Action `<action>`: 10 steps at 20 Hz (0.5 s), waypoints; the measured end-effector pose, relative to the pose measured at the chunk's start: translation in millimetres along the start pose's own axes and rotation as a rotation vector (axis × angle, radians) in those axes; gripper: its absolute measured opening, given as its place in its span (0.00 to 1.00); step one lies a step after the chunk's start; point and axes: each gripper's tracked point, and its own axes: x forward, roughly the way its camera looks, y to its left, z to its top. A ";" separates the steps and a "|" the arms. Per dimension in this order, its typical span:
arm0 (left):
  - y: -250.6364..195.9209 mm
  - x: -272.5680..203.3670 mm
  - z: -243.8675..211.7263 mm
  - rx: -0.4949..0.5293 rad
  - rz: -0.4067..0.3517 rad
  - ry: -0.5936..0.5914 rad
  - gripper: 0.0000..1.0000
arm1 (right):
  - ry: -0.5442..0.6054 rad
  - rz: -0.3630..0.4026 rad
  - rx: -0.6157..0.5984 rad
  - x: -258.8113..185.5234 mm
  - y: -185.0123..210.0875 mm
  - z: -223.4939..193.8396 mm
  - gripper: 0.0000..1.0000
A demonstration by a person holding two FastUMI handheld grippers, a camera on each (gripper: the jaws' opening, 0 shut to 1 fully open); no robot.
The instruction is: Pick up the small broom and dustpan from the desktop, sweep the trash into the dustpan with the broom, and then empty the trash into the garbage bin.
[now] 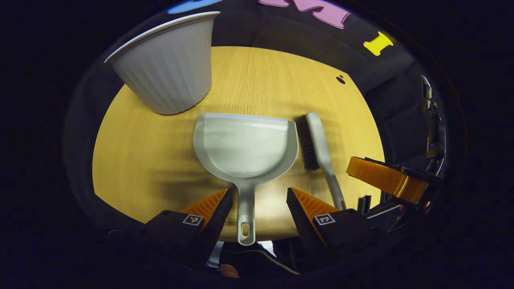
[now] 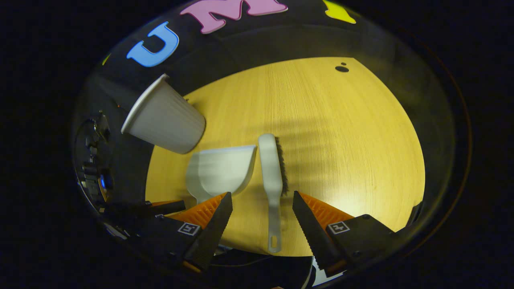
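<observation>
A grey dustpan (image 1: 245, 146) lies flat on the wooden table (image 1: 140, 152), its handle pointing back between the open fingers of my left gripper (image 1: 260, 194). Just right of it lies the small grey broom (image 1: 317, 142) with dark bristles. In the right gripper view the broom (image 2: 271, 172) lies with its handle between the spread fingers of my right gripper (image 2: 262, 198), and the dustpan (image 2: 220, 170) sits to its left. A small dark bit of trash (image 2: 342, 69) rests near the table's far edge; the left gripper view shows the trash (image 1: 341, 79) too. The white ribbed bin (image 1: 168, 64) stands at the far left.
The right gripper's orange finger (image 1: 385, 178) shows at the right of the left gripper view. The bin (image 2: 164, 118) stands at the table's left edge in the right gripper view. Bare wood (image 2: 353, 140) stretches right of the broom.
</observation>
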 end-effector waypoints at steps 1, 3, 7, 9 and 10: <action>-1.3 -15.8 9.0 -0.002 0.008 -0.050 0.83 | -0.063 0.000 -0.016 -14.9 5.4 11.2 0.99; 1.8 -47.5 35.8 0.007 0.039 -0.206 0.83 | -0.201 -0.026 -0.073 -39.3 14.6 33.4 0.99; -13.5 -128.6 90.4 0.015 -0.016 -0.568 0.83 | -0.542 -0.010 -0.165 -104.0 42.7 109.1 0.98; -16.3 -166.3 113.2 0.033 -0.013 -0.775 0.83 | -0.715 0.022 -0.187 -133.4 62.8 139.1 0.98; -10.8 -169.2 113.6 0.051 0.006 -0.867 0.82 | -0.792 0.035 -0.197 -148.4 71.7 149.2 0.98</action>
